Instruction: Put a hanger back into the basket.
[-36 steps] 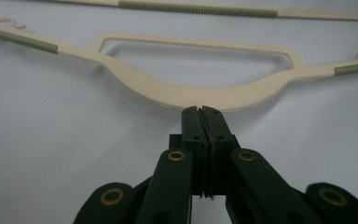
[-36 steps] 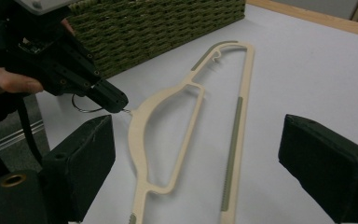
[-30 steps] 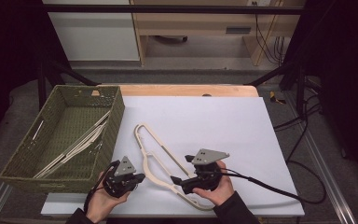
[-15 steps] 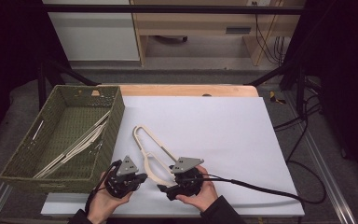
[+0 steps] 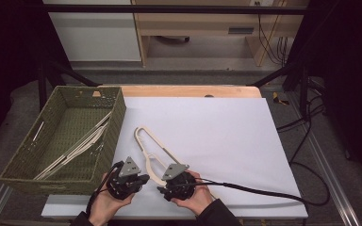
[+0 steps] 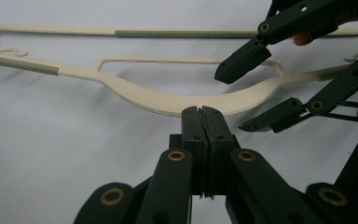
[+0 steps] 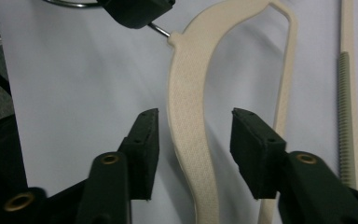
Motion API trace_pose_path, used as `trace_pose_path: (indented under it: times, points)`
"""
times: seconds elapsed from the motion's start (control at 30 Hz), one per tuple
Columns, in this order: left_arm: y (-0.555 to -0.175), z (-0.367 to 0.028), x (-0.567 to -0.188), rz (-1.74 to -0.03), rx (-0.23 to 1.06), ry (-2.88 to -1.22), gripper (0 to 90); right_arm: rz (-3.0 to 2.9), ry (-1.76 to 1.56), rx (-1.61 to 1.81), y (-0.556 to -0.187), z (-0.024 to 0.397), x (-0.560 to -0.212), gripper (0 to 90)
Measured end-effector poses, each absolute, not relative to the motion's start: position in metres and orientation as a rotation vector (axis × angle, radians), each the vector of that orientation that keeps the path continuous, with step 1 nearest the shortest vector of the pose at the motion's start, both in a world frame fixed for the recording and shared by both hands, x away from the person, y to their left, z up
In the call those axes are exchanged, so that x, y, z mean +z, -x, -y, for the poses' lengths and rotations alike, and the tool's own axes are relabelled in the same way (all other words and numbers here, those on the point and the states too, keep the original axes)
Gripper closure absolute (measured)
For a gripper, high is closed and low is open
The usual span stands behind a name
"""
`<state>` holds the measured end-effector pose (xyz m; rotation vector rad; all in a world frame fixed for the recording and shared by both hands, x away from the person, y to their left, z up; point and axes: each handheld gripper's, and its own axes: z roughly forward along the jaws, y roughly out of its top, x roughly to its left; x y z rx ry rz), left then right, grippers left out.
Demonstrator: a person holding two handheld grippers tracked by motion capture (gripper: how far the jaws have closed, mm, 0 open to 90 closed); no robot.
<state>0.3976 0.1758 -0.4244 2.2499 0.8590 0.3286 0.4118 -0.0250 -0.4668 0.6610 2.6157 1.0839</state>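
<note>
A cream plastic hanger (image 5: 153, 155) lies on the white table top (image 5: 226, 141), close to the front edge. My left gripper (image 5: 143, 179) is shut on the thin metal hook (image 7: 159, 31) at the hanger's neck (image 6: 140, 95); in the left gripper view its jaws (image 6: 201, 112) meet there. My right gripper (image 5: 163, 185) comes in from the right. Its jaws have just been closing, and they stand apart on either side of the hanger's broad arm (image 7: 186, 93), the pads clear of it (image 7: 193, 135).
A green woven basket (image 5: 108, 136) stands at the left of the table with several pale hangers (image 5: 75, 150) lying in it. A black cable (image 5: 264, 193) trails right from the right gripper along the front edge. A wooden strip (image 5: 188, 91) borders the far side.
The right hand has moved left and down to the hanger's arm, and its jaws have narrowed around it. The left gripper and the hanger have stayed in place.
</note>
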Motion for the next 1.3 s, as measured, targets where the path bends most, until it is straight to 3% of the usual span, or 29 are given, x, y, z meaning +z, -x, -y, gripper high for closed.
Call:
trace_pose_path:
  times: [0.17, 0.53, 0.7, 0.77, 0.9, 1.3]
  points:
    - [-0.398, -0.176, -0.425, -0.859, 0.329, -2.252, 88.8, -2.65, -0.624, 1.069, -0.412, 0.024, -0.468, 71.2]
    - [-0.397, -0.184, -0.419, -0.841, 0.321, -2.187, 87.6, -2.639, -0.594, 1.067, -0.41, 0.025, -0.466, 73.7]
    - [-0.391, -0.198, -0.398, -0.792, 0.397, -2.053, 63.2, -2.626, -0.578, 1.072, -0.409, 0.027, -0.462, 74.7]
    - [-0.389, -0.205, -0.389, -0.785, 0.44, -2.0, 49.3, -2.613, -0.563, 1.081, -0.409, 0.028, -0.459, 75.3]
    - [-0.388, -0.221, -0.379, -0.778, 0.481, -1.91, 32.3, -2.591, -0.559, 1.085, -0.408, 0.033, -0.45, 77.0]
    - [-0.389, -0.233, -0.375, -0.765, 0.505, -1.867, 16.8, -2.482, -0.649, 1.098, -0.414, 0.065, -0.42, 81.6]
